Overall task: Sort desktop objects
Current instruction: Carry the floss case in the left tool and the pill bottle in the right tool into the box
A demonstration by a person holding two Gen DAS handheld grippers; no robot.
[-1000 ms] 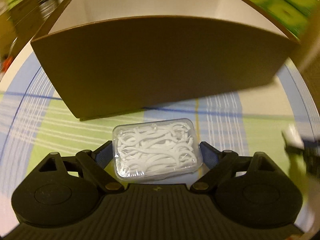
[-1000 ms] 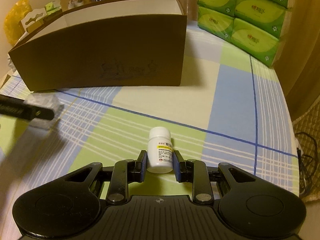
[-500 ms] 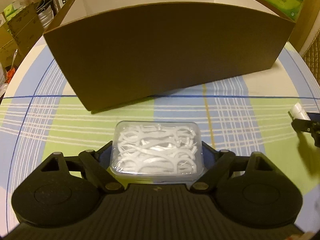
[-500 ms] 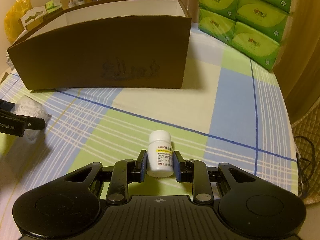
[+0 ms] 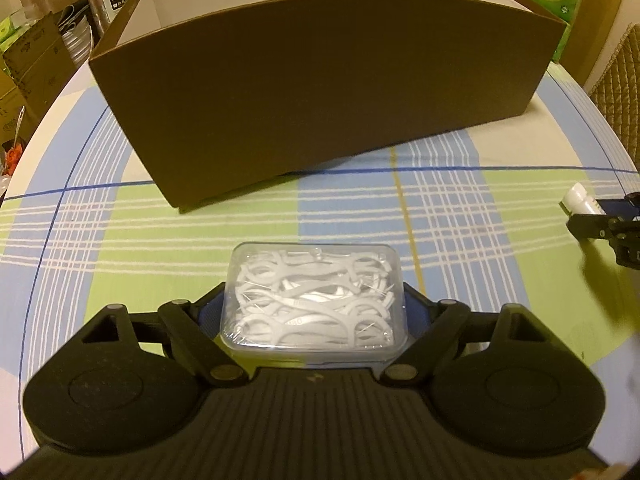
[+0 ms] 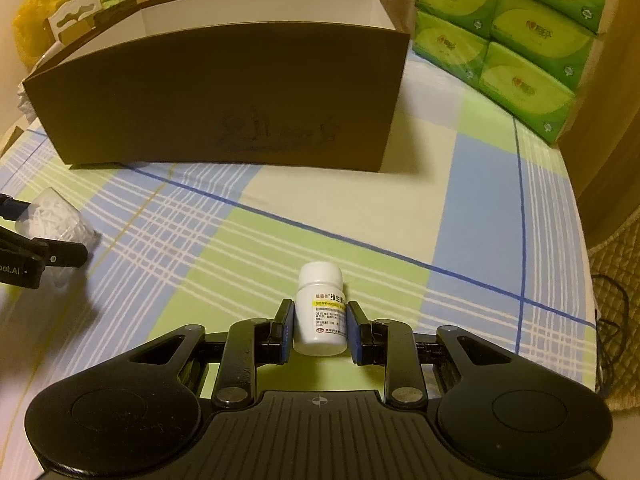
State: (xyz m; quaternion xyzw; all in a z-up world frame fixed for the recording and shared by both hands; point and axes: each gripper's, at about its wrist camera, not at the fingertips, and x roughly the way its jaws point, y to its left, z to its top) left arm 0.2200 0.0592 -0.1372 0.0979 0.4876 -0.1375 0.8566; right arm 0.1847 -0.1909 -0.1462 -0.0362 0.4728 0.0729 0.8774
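A brown cardboard box [image 5: 320, 92] with a white interior fills the upper half of both views; its near wall stands between each gripper and the box floor, which is hidden. Stacked green tissue packs [image 6: 516, 36] occupy the upper right of the right wrist view. A checked tablecloth [image 6: 200, 248] of blue, green and cream covers the table. Cartons at the upper left edges are too blurred to identify.

The left gripper [image 5: 314, 308] has just been closing its jaws, and the pads press both ends of a clear plastic case of white floss picks [image 5: 314, 296] at lower centre. The right gripper [image 6: 320, 328] is clamped on a white pill bottle [image 6: 320, 312] with a yellow-striped label, lower centre; the small print is unreadable.
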